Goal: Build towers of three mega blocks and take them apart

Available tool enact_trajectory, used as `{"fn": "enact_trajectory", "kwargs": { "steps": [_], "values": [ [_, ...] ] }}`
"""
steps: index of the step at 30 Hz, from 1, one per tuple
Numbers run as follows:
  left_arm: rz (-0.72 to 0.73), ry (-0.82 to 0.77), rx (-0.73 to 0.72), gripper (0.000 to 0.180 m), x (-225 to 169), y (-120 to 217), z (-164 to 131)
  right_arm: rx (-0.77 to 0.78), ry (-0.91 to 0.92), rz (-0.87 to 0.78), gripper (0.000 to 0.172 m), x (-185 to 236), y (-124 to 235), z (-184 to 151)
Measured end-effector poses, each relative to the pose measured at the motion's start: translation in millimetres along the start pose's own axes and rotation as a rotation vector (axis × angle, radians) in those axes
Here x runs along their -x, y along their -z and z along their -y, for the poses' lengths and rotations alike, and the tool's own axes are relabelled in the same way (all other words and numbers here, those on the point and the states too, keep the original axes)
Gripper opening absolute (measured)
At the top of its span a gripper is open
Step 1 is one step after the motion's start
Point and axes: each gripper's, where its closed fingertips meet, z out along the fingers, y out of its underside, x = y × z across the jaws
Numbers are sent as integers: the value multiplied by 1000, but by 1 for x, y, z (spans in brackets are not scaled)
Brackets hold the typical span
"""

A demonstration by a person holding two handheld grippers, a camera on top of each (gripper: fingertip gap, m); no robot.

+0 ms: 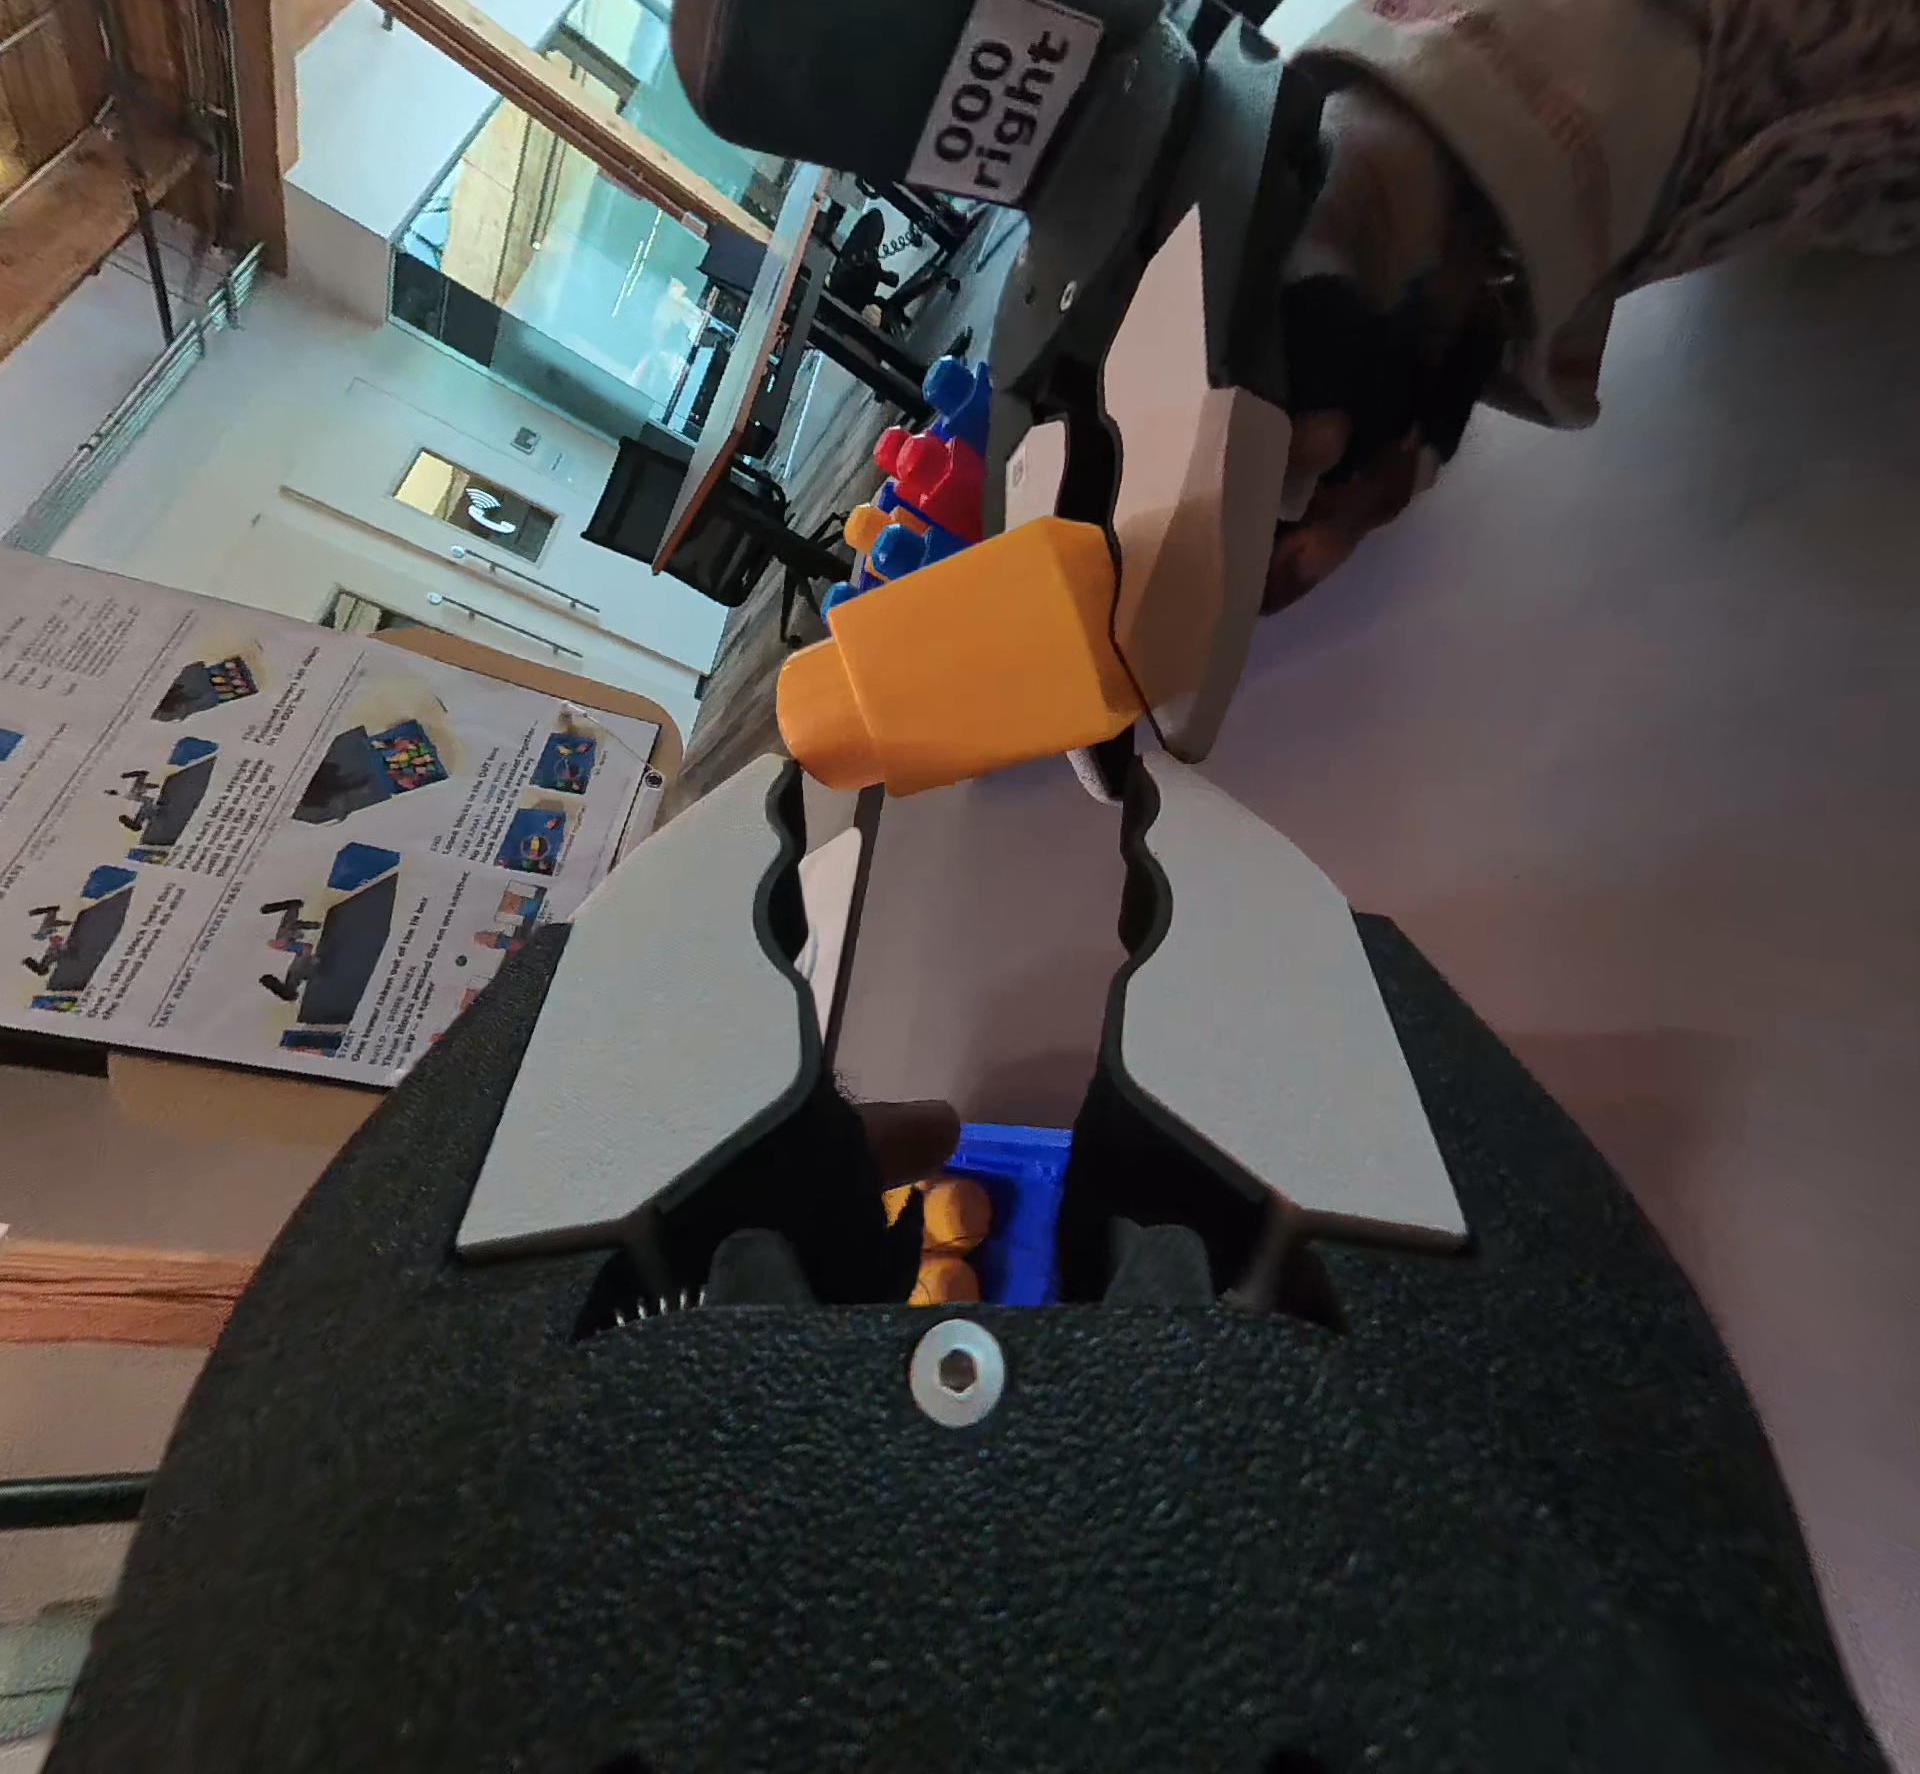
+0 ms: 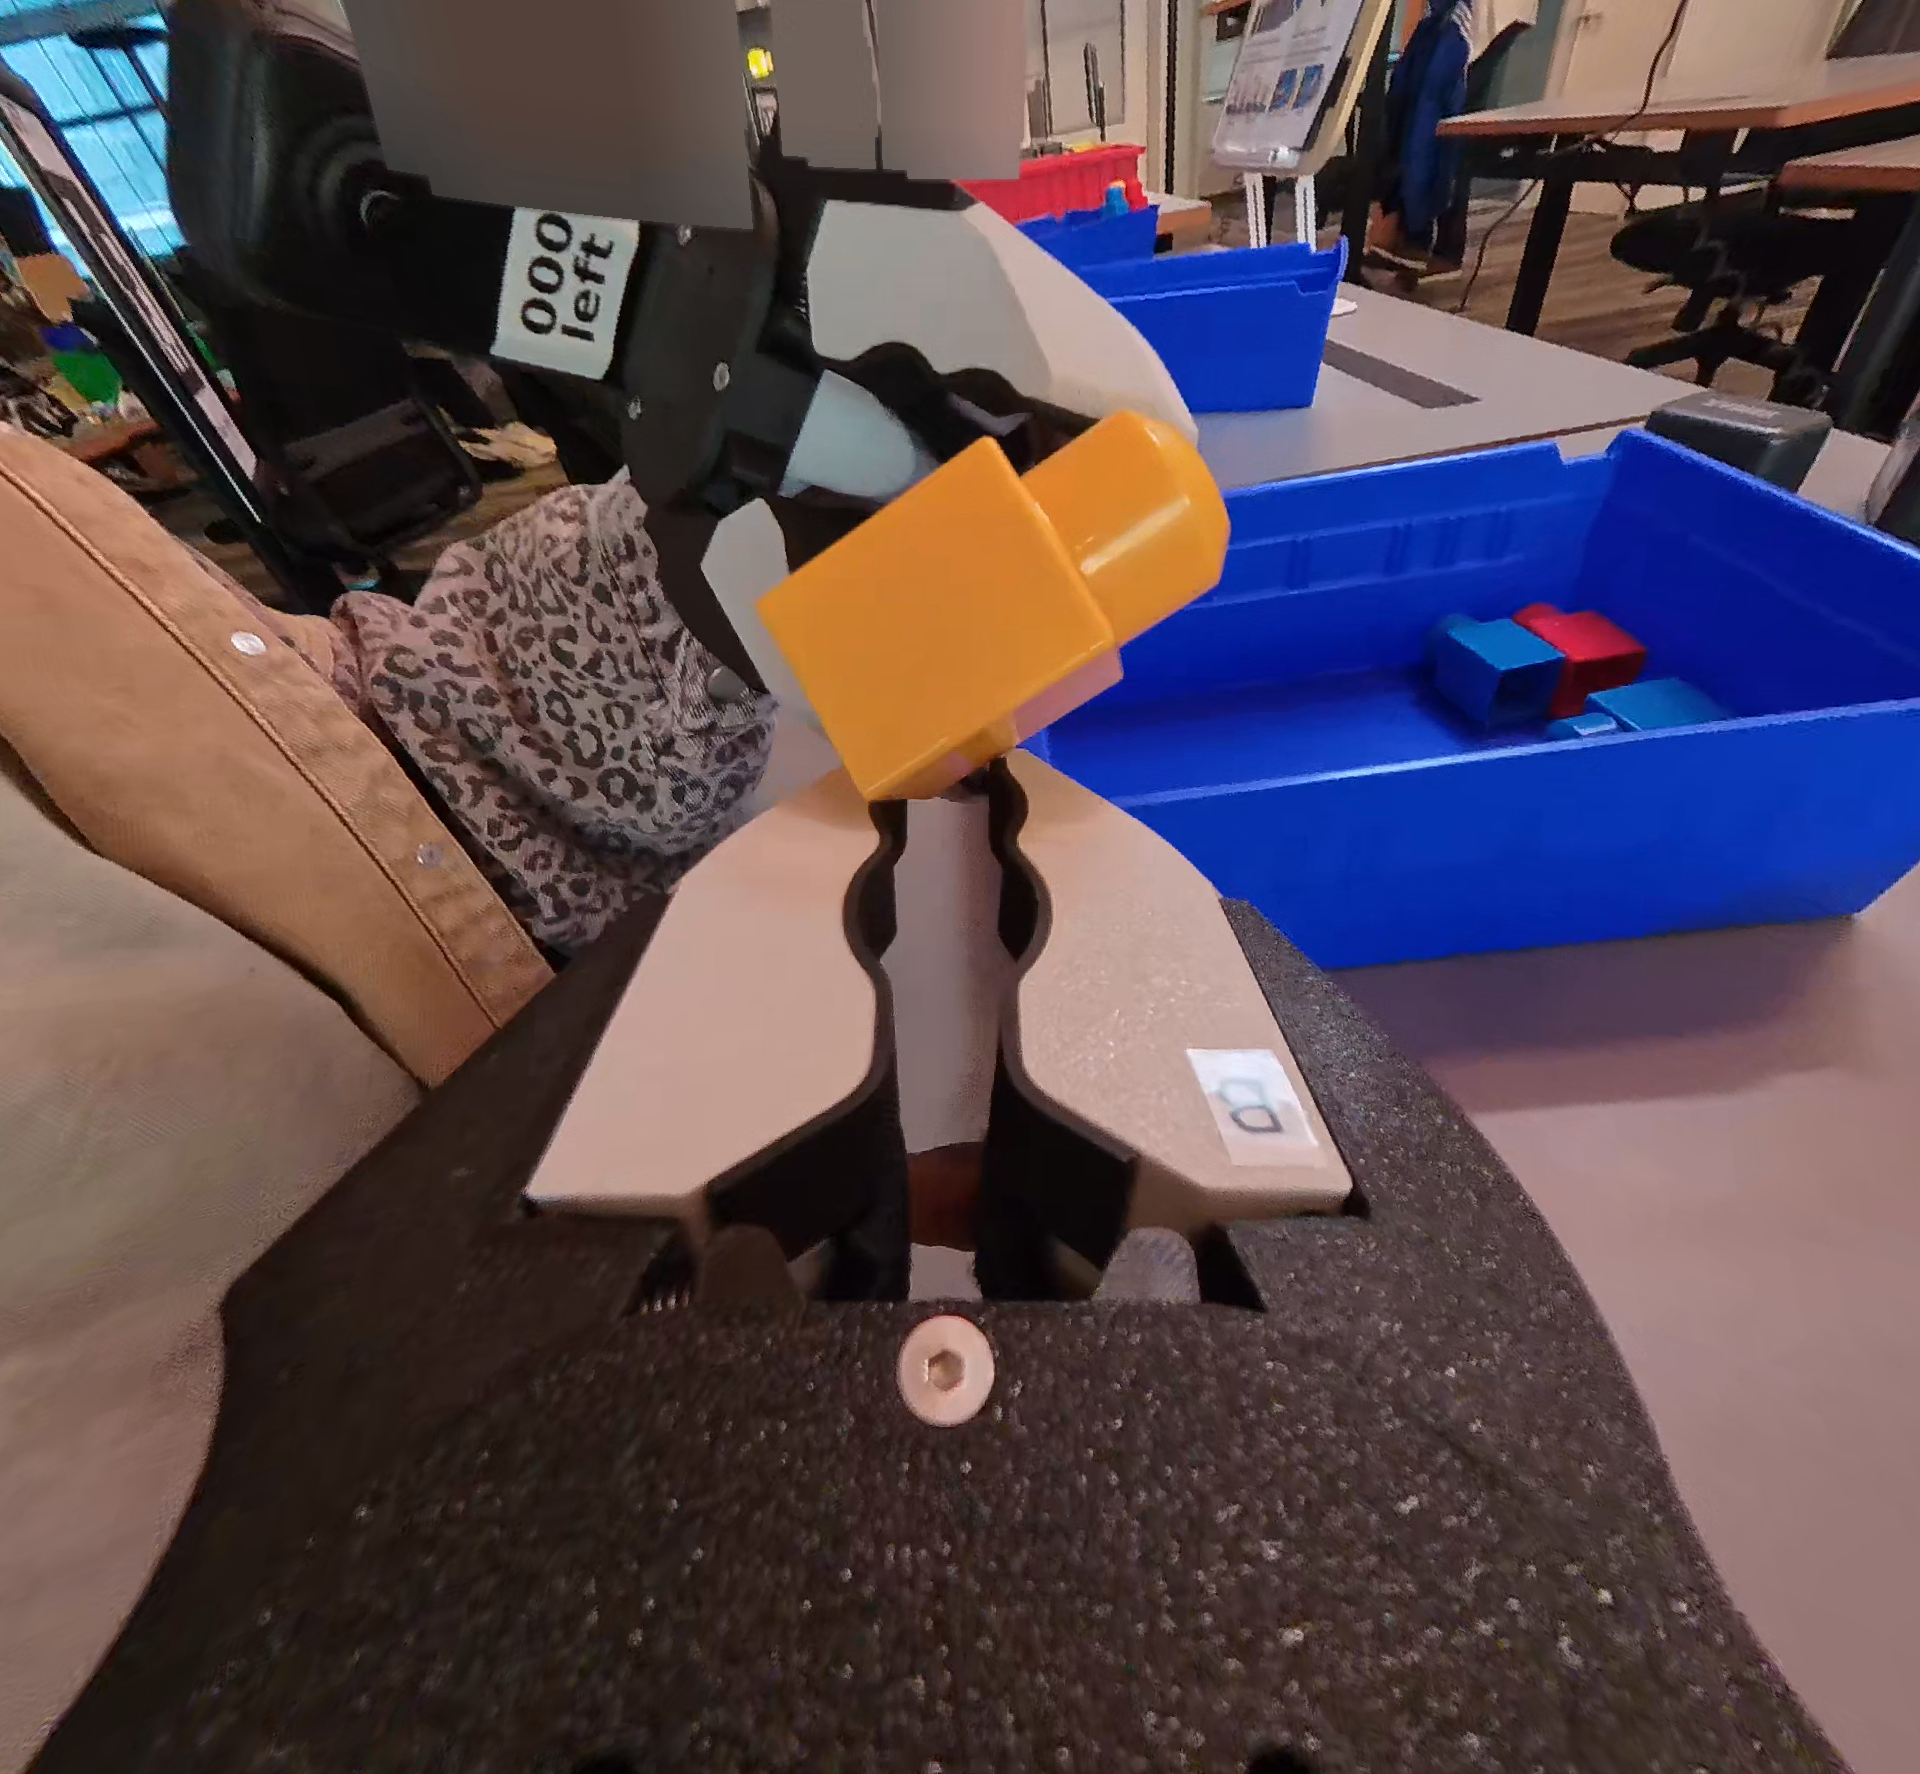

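One orange mega block [image 2: 956, 623] hangs in the air between the two grippers, stud pointing up and right. My right gripper [image 2: 945, 789] is shut on the block's lower edge, fingers nearly together. In the left wrist view the same orange block [image 1: 966, 654] sits at the tip of the right gripper's grey finger [image 1: 1216, 529]. My left gripper [image 1: 961, 779] stands wide open just below the block, and its pads do not press on it. The left gripper's pale finger [image 2: 987, 322] shows behind the block in the right wrist view.
A blue bin [image 2: 1455, 841] on the grey table holds blue [image 2: 1496, 675] and red [image 2: 1590, 654] blocks. More blue bins [image 2: 1216, 322] stand behind. A pile of blue, red and orange blocks [image 1: 935, 467] lies beyond. An instruction sheet [image 1: 260, 841] stands to the left. A patterned sleeve [image 2: 540, 664] is close.
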Motion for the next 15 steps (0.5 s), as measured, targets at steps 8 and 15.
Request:
{"fn": "enact_trajectory", "kwargs": {
  "steps": [8,15],
  "values": [
    [17,-96,-7,62,-4,1,3,38,28,9,13,2,0,-4],
    [-92,-382,237,70,-14,10,-16,111,40,46,0,6,1,-17]
  ]
}}
